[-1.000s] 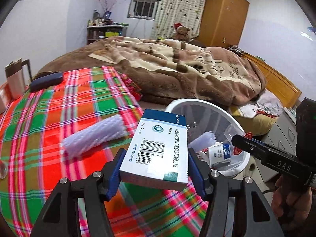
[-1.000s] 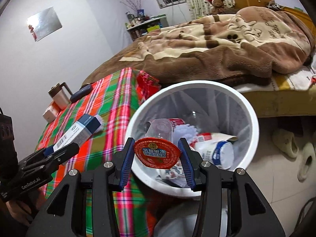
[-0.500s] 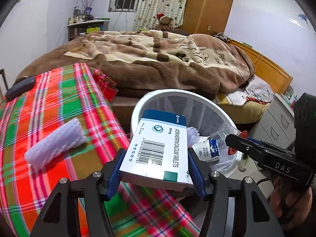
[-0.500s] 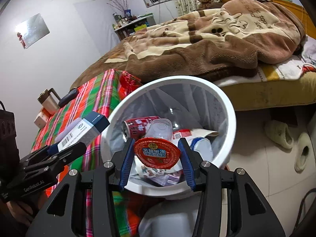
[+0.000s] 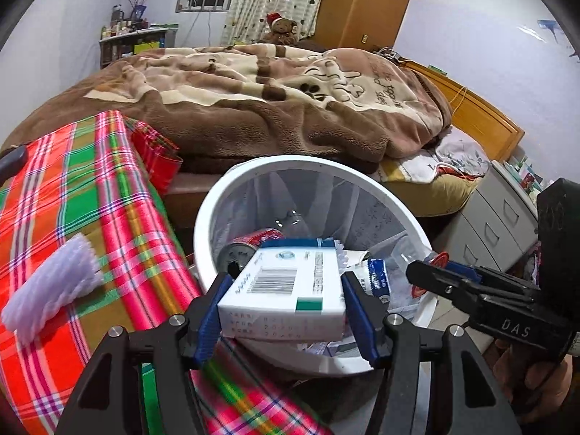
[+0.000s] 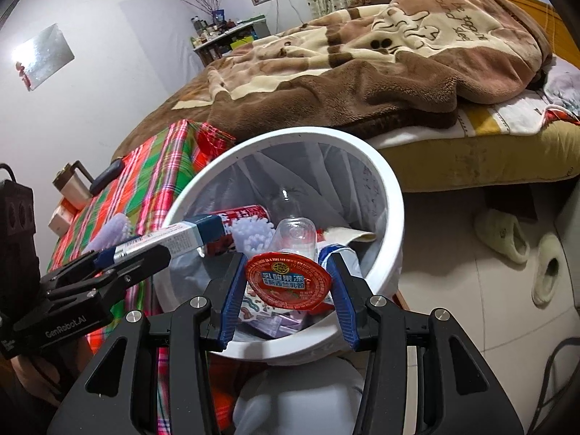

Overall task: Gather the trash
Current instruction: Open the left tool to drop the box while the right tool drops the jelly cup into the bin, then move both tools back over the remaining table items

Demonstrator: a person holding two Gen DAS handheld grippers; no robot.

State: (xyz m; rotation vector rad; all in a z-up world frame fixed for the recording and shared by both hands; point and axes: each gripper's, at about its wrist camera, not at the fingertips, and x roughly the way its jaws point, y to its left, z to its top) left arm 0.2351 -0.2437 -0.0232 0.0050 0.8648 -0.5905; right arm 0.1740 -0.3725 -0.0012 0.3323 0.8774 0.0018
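I can read "DAS" in pale letters on the black body of my right gripper (image 5: pixel 440 279), off to the right of the white trash bin (image 5: pixel 398 217). My left gripper (image 6: pixel 145 253), left of the bin, carries "GenRobot.AI". The blanket (image 6: pixel 398 54) behind the bin shows cursive words, partly "be together" and "sound sleep". The medicine box (image 5: pixel 282 290) over the bin bears a barcode; its print is too blurred. The red jelly lid (image 6: pixel 288 279) has Chinese characters.
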